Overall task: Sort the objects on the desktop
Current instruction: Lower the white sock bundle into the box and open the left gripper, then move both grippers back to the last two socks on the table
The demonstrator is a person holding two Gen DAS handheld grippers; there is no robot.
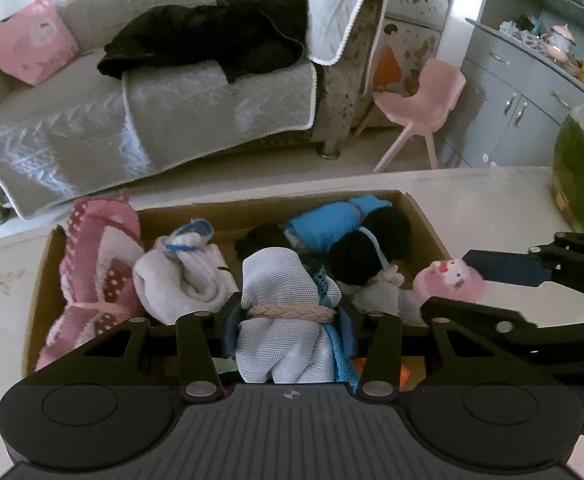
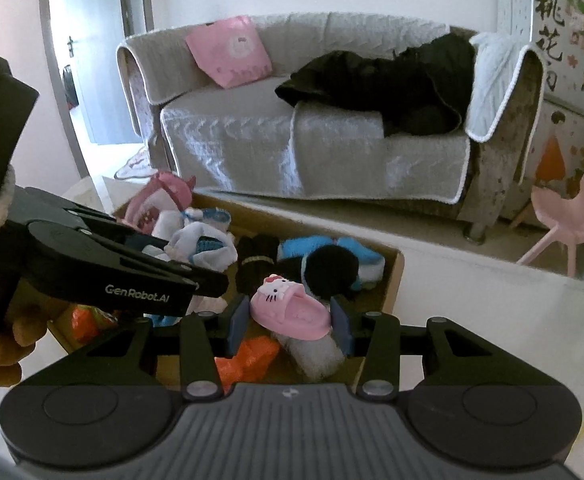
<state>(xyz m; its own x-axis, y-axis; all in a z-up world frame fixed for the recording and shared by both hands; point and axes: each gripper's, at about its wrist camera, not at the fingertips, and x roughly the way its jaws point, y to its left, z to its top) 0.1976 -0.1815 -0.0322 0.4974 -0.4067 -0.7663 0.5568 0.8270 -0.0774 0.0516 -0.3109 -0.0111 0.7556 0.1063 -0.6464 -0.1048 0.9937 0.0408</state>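
Over box (image 1: 420, 216): both hand-held grippers angled down (loaded).

Both fisheye views are lit by soft daylight, brightest in the right wrist view where the doorway (image 2: 92, 92) at the left washes out pale, and the white surface (image 2: 492, 320) shows a dull sheen without hard glare. Straight lines bow strongly toward the edges and the corners fall to black vignette. The sofa (image 1: 152, 120) and cabinets (image 1: 512, 92) look slightly soft and smeared, while shadows stay faint and diffuse inside the cardboard box (image 1: 420, 208), and dark clothes lose detail.
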